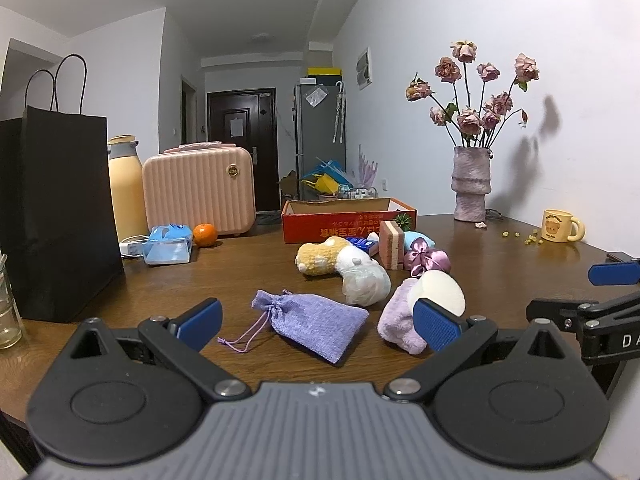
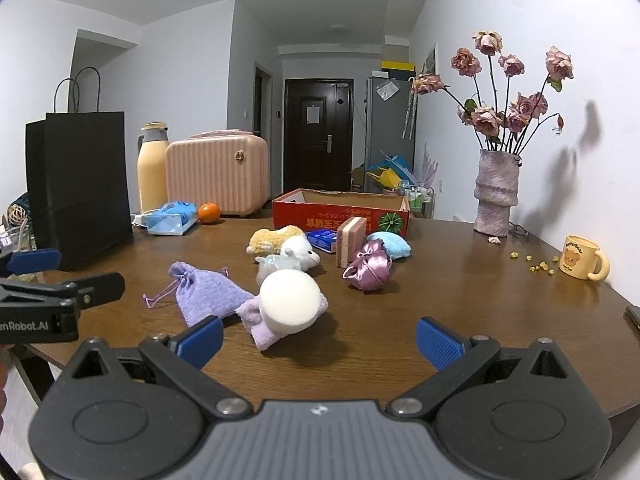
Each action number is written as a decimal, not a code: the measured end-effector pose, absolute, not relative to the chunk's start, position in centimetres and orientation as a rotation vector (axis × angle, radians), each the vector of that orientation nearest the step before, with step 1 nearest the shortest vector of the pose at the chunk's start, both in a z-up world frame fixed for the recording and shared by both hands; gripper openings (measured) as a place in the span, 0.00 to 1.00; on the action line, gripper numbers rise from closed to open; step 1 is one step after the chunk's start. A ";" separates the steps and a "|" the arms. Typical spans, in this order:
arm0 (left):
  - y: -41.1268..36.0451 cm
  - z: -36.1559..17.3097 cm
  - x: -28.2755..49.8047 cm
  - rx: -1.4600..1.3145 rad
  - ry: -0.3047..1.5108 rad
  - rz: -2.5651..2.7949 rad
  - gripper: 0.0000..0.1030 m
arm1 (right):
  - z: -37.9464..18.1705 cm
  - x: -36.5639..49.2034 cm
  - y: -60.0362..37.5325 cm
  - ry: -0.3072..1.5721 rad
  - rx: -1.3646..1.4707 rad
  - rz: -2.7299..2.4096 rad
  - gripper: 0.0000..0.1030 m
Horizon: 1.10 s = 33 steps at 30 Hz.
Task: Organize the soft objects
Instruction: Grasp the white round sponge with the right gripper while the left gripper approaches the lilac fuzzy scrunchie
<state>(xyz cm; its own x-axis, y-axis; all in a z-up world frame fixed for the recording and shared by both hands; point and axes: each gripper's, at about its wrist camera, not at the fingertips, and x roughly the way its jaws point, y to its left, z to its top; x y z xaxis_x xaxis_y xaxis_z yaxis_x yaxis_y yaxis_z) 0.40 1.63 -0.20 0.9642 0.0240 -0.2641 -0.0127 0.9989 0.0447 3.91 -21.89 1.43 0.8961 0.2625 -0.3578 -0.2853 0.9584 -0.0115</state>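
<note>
Soft objects lie mid-table: a lilac drawstring pouch (image 1: 316,322) (image 2: 206,294), a round white sponge (image 1: 440,290) (image 2: 290,300) on a purple fuzzy cloth (image 1: 398,326) (image 2: 260,322), a yellow plush (image 1: 320,258) (image 2: 272,238), a white plush (image 1: 366,276) (image 2: 300,252), a striped sponge block (image 1: 391,244) (image 2: 351,240), a satin pouch (image 1: 426,260) (image 2: 368,266) and a blue cushion (image 2: 390,245). A red cardboard box (image 1: 344,226) (image 2: 340,210) stands behind them. My left gripper (image 1: 318,322) is open and empty, just short of the lilac pouch. My right gripper (image 2: 320,340) is open and empty, near the white sponge.
A black paper bag (image 1: 56,216) (image 2: 80,188), a yellow flask (image 1: 126,188), a pink case (image 1: 200,192), a tissue pack (image 1: 168,244) and an orange (image 1: 205,235) stand at the left. A vase of dried roses (image 1: 472,184) (image 2: 496,196) and a yellow mug (image 1: 560,226) (image 2: 582,256) stand at the right.
</note>
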 end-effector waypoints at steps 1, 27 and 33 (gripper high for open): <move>1.7 -0.3 0.5 0.041 0.269 0.020 1.00 | 1.4 4.1 -21.8 0.362 -0.065 0.286 1.00; 5.4 -2.9 4.7 -0.017 0.359 0.093 1.00 | -1.8 11.4 -17.9 0.456 -0.111 0.341 0.93; 5.8 -3.3 5.5 -0.025 0.380 0.113 1.00 | -2.3 13.4 -16.9 0.457 -0.125 0.353 0.90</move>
<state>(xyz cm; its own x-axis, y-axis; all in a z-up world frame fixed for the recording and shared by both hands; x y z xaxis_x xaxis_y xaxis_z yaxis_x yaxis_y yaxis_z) 5.54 5.82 -3.34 0.9223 0.1053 -0.3718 -0.1145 0.9934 -0.0027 13.43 -16.87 -2.35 0.8378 0.3052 -0.4526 -0.3608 0.9318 -0.0395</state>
